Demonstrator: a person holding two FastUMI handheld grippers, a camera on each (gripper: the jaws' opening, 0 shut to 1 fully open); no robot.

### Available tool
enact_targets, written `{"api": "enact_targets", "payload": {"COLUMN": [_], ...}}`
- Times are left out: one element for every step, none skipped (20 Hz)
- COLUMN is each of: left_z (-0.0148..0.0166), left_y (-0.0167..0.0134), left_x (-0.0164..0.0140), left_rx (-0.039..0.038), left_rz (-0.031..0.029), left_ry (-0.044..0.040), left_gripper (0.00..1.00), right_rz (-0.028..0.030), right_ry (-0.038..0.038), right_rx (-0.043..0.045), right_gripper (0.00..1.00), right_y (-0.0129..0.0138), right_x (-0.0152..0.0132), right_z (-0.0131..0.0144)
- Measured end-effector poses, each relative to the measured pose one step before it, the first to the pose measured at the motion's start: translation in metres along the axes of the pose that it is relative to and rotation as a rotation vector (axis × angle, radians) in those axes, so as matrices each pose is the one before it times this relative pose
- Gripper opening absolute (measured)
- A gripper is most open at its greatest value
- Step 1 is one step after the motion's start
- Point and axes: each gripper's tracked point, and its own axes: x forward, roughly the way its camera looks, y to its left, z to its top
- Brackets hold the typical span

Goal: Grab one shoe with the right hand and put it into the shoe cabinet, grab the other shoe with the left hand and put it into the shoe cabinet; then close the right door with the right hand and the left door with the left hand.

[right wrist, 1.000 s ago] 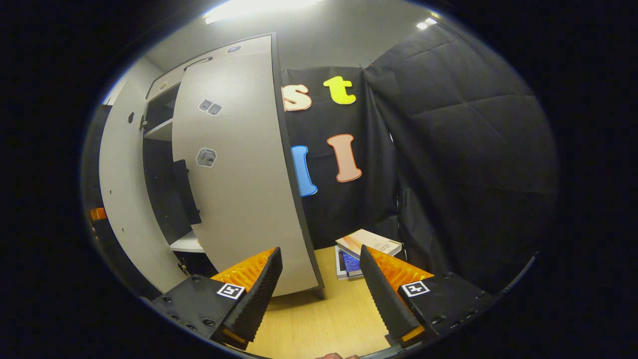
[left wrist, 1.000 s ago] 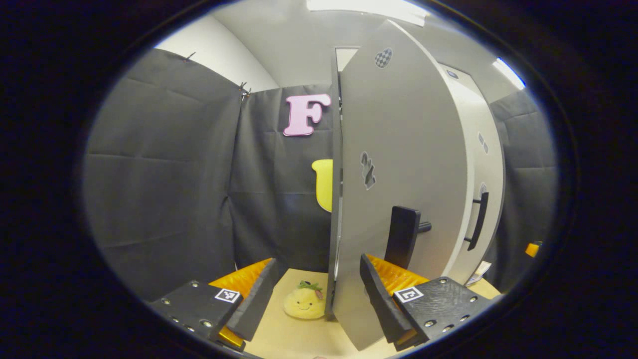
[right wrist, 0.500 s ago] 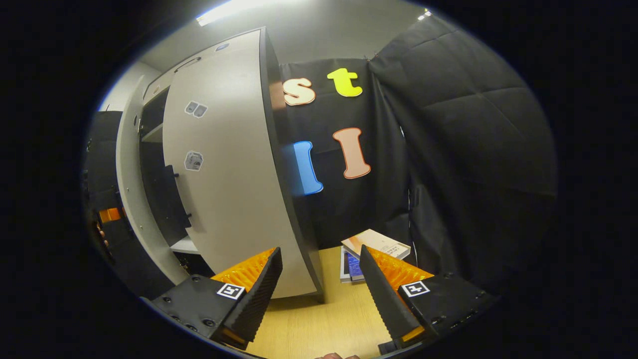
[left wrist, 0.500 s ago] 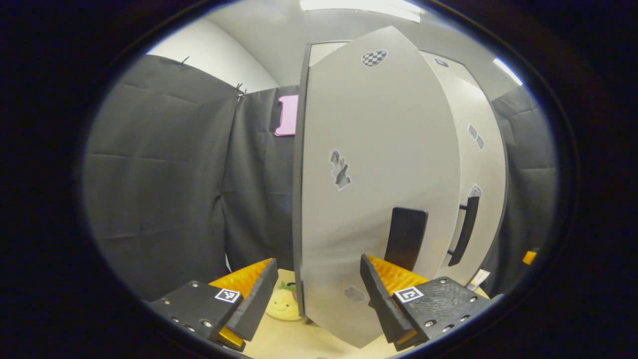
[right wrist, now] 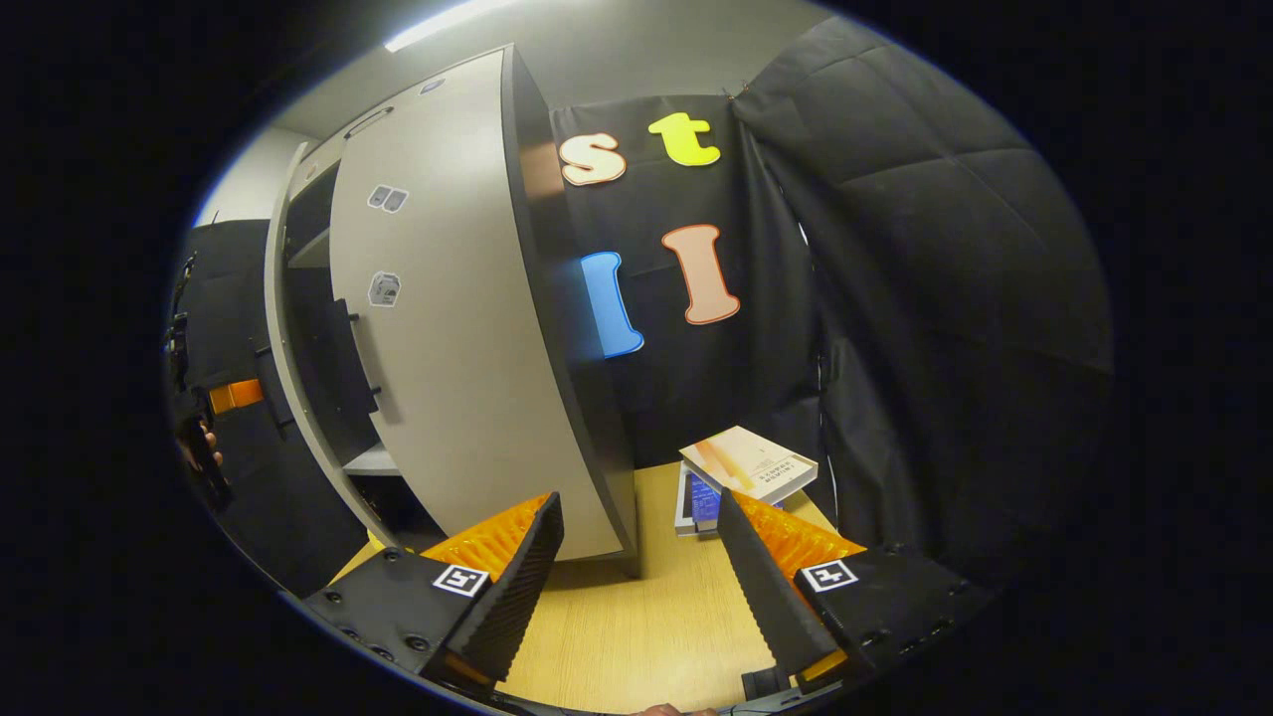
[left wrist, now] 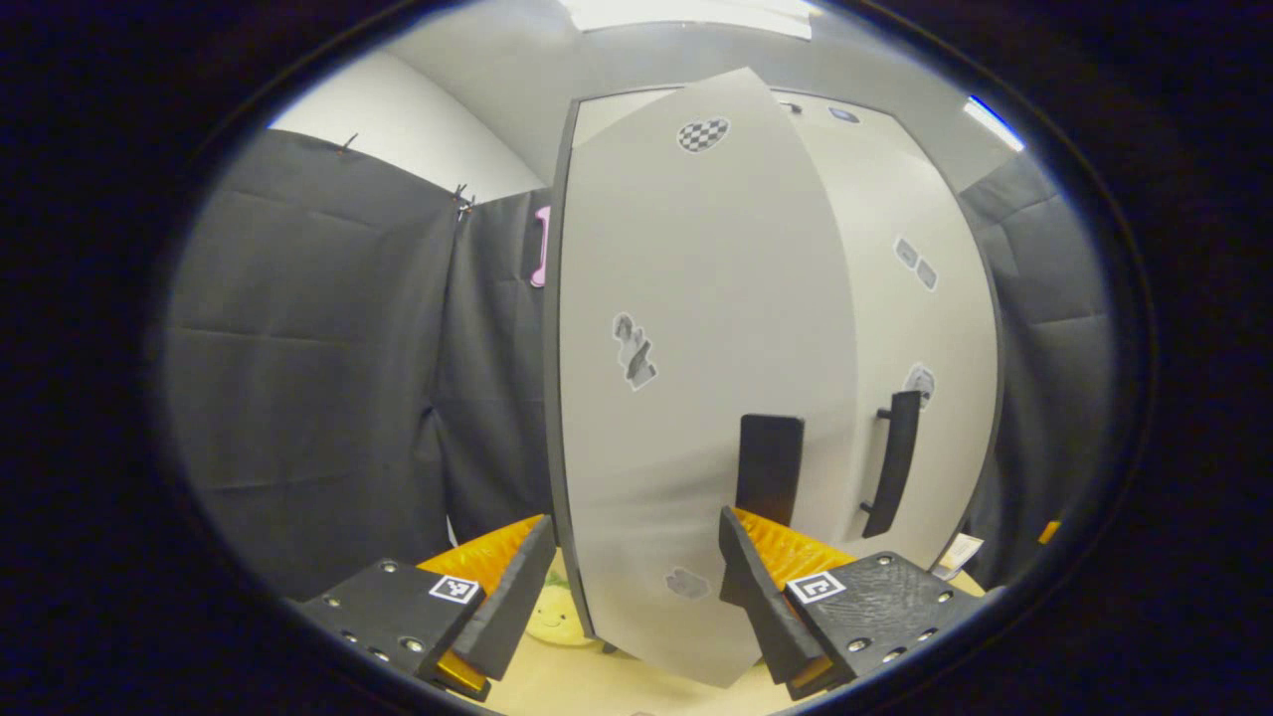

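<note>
Left tongs gape empty before the nearly shut left door; right tongs gape empty near the right door, books at the counter's far edge.

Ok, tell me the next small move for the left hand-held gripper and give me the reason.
Probably push the left door on a little further until it seats. In the right gripper view a dark gap shows between that door and the right door, so it looks ajar. The left hand-held gripper is open, the door's lower edge between its fingers, so a short forward push should finish it.
</note>
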Motion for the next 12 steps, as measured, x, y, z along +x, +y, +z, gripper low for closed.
{"api": "enact_targets", "payload": {"left_z": [0.00523, 0.00576, 0.00421, 0.00272, 0.00108, 0.00025, -0.00111, -0.00172, -0.0025, -0.00236, -0.00215, -0.00191], "left_y": [-0.00158, -0.00133, -0.00275, -0.0035, -0.00122, -0.00076, -0.00027, -0.0009, 0.00138, 0.00156, 0.0015, 0.00325], "left_x": [-0.00566, -0.00488, -0.00393, -0.00563, -0.00542, -0.00645, -0.00798, -0.00729, -0.00837, -0.00795, -0.00766, -0.0084], "left_rx": [0.00998, 0.00723, -0.0007, -0.00541, -0.00955, -0.01236, -0.01441, -0.01524, -0.01417, -0.0127, -0.00906, -0.00533], "left_rz": [-0.01367, -0.01414, -0.0212, -0.02456, -0.01925, -0.01347, -0.01191, -0.01044, -0.00835, -0.00685, -0.0068, -0.00266], "left_ry": [-0.01867, -0.02168, -0.01379, -0.00911, -0.00654, -0.00255, -0.00112, 0.00043, 0.00022, 0.001, 0.00247, -0.00121], "left_gripper": [0.94, 0.94, 0.94, 0.95, 0.95, 0.94, 0.94, 0.95, 0.95, 0.94, 0.94, 0.94], "right_rz": [0.00141, 0.00799, 0.00251, -0.00246, -0.00209, -0.00053, 0.00046, -0.00086, 0.00136, 0.0046, 0.00932, 0.01224], "right_ry": [-0.00424, -0.00372, -0.01021, -0.01448, -0.01237, -0.00808, -0.00657, -0.00599, -0.00406, -0.00022, 0.0036, 0.0059], "right_rx": [0.00118, 0.0045, 0.00418, 0.0035, 0.00214, 0.00124, -0.00024, -0.00129, -0.00248, -0.00419, -0.00692, -0.00801], "right_gripper": [0.98, 0.98, 0.98, 0.98, 0.98, 0.98, 0.98, 0.98, 0.98, 0.98, 0.98, 0.98], "right_y": [0.00337, 0.00539, 0.00515, 0.00458, 0.00459, 0.0054, 0.00677, 0.00566, 0.00632, 0.00716, 0.00837, 0.00868], "right_x": [-0.00176, -0.00113, -0.00252, -0.00291, -0.00348, -0.00222, -0.00274, -0.00171, -0.0028, -0.00129, -0.00248, -0.00064], "right_z": [0.00097, 0.00157, 0.003, 0.00465, 0.00261, 0.00247, 0.00094, 0.00149, 0.00043, -0.00051, -0.00219, -0.00228]}}
